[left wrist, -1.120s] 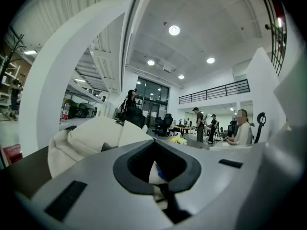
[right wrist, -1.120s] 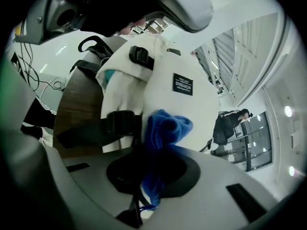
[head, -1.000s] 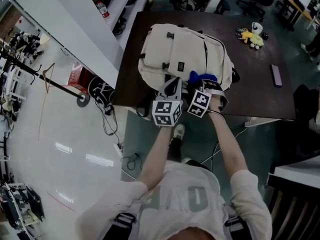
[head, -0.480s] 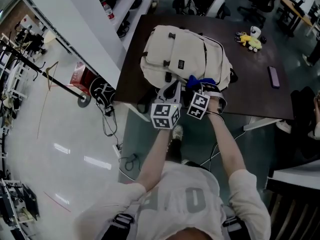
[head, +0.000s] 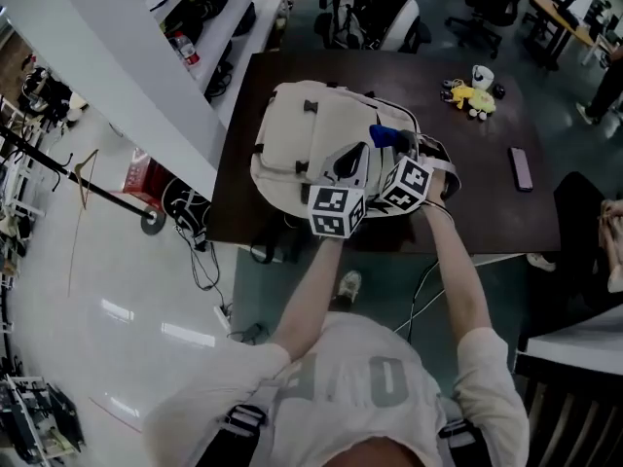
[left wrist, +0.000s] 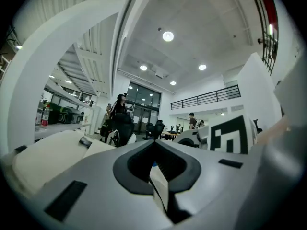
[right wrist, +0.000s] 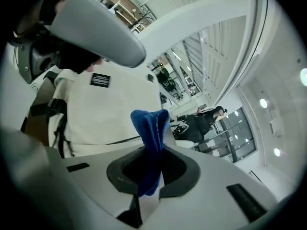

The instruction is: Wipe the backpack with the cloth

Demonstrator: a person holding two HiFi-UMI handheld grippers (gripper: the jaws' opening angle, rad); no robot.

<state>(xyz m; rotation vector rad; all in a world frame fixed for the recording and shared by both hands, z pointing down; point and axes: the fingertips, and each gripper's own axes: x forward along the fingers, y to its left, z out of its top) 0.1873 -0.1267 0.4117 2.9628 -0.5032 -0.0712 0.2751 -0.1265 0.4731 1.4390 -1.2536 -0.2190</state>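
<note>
A cream backpack lies on the dark table. Over its right side my right gripper is shut on a blue cloth. In the right gripper view the cloth sticks up from the shut jaws, with the backpack just beyond it. My left gripper hovers over the middle of the pack, close beside the right one. Its jaws are shut with nothing held, and the backpack shows at lower left. The left gripper's body fills the top of the right gripper view.
A yellow toy and a flat dark device lie on the table's right part. A white shelf unit runs along the left. Office chairs stand behind the table. Cables lie on the floor near the table's corner.
Both grippers have moved away from me, from the backpack's near edge onto its top right part, carrying the blue cloth along. The head view has shifted too.
</note>
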